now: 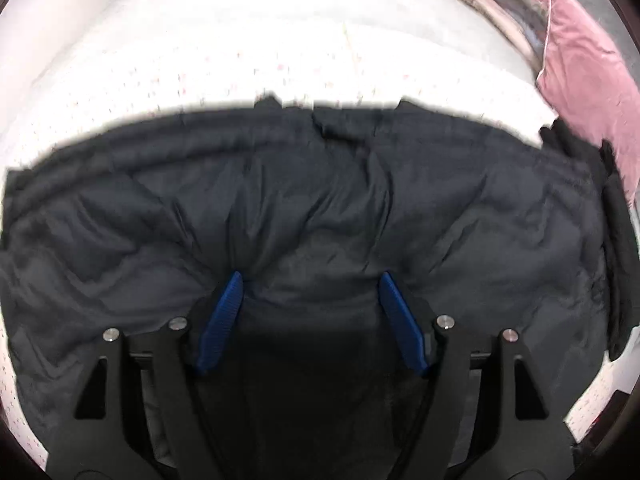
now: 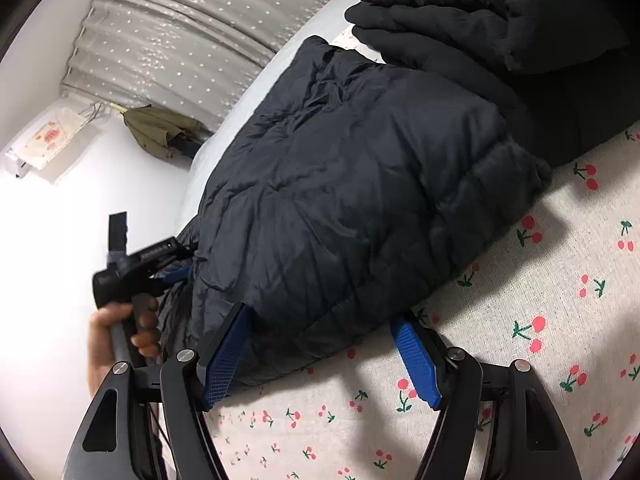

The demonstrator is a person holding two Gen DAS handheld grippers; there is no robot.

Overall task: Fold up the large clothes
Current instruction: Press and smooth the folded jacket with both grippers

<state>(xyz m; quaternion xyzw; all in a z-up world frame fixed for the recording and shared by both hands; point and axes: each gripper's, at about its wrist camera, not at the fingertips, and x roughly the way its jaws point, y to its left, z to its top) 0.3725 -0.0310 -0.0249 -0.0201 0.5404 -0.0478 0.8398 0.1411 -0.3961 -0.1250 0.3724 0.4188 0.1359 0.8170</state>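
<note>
the dark navy puffer jacket (image 2: 352, 200) lay folded into a plump, crinkled slab with soft quilted ridges on the cherry-print sheet (image 2: 520, 320), its near corner reaching in between the fingers of the right gripper (image 2: 324, 316). those ribbed blue pads (image 2: 416, 360) stood wide apart and did not clamp it. beyond the fingertips, a thicker black coat (image 2: 500, 20) sat stacked against the jacket's far side. left of the fingers, a hand (image 2: 116, 332) held the left gripper (image 1: 312, 280) by its handle, tilted steeply down over the jacket; its fingers were spread wide, tips resting on the fabric without pinching any. a pink velvety cushion (image 1: 580, 80) lay past them to the right. the left view was blurred, so seams were hard to make out.
</note>
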